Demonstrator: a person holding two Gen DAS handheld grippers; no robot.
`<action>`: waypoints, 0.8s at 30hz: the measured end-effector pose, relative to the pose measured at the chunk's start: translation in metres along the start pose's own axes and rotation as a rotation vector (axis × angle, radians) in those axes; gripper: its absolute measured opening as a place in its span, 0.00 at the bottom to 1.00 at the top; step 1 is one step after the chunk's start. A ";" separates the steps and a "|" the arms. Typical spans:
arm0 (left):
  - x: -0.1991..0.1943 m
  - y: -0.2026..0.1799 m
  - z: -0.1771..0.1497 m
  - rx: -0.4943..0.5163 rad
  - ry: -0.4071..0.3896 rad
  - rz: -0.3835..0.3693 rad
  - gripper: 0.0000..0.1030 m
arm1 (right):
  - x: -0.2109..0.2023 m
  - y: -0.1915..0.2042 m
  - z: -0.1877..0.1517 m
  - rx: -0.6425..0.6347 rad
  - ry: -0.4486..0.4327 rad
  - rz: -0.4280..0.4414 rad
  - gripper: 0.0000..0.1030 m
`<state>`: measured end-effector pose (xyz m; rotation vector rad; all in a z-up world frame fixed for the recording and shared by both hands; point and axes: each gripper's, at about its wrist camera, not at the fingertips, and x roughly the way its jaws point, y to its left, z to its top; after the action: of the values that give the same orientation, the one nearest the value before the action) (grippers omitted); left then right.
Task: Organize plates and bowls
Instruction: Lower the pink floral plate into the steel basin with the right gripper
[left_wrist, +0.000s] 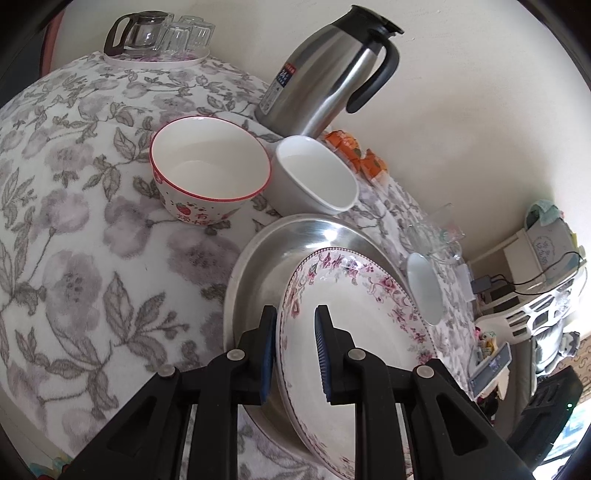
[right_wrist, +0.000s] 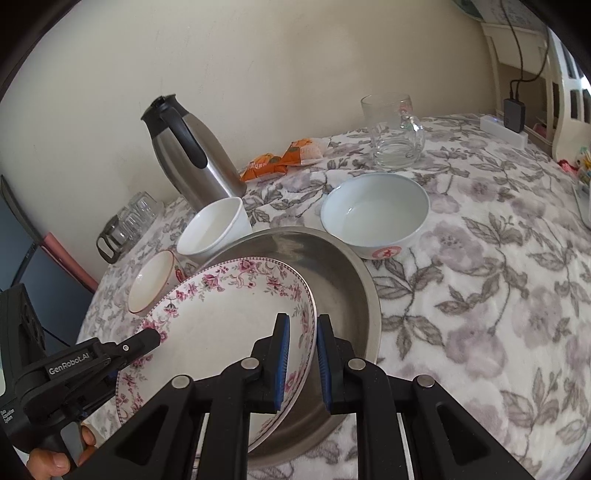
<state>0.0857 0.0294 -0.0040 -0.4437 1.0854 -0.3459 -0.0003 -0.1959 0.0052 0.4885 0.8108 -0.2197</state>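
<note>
A white plate with a pink flower border is held tilted over a wide steel dish on the flowered tablecloth. My right gripper is shut on the plate's right rim. My left gripper is shut on the opposite rim of the same plate, with the steel dish under it. Whether plate and dish touch is unclear. Behind stand a strawberry-print bowl, a plain white bowl and a white bowl with a red mark.
A steel thermos jug stands at the wall beside orange snack packets. A glass mug sits far right, a tray with a glass pot and glasses far left. A person's hand grips the left handle.
</note>
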 end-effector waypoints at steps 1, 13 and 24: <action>0.003 0.000 0.001 0.002 0.004 0.008 0.19 | 0.003 0.001 0.001 -0.010 0.003 -0.009 0.15; 0.024 -0.005 0.009 0.034 0.016 0.060 0.19 | 0.024 -0.002 0.010 -0.015 0.039 -0.026 0.15; 0.036 -0.007 0.005 0.074 0.048 0.116 0.19 | 0.034 -0.004 0.007 -0.019 0.073 -0.052 0.15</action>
<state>0.1050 0.0069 -0.0259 -0.3063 1.1364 -0.2942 0.0256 -0.2035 -0.0171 0.4601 0.8969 -0.2433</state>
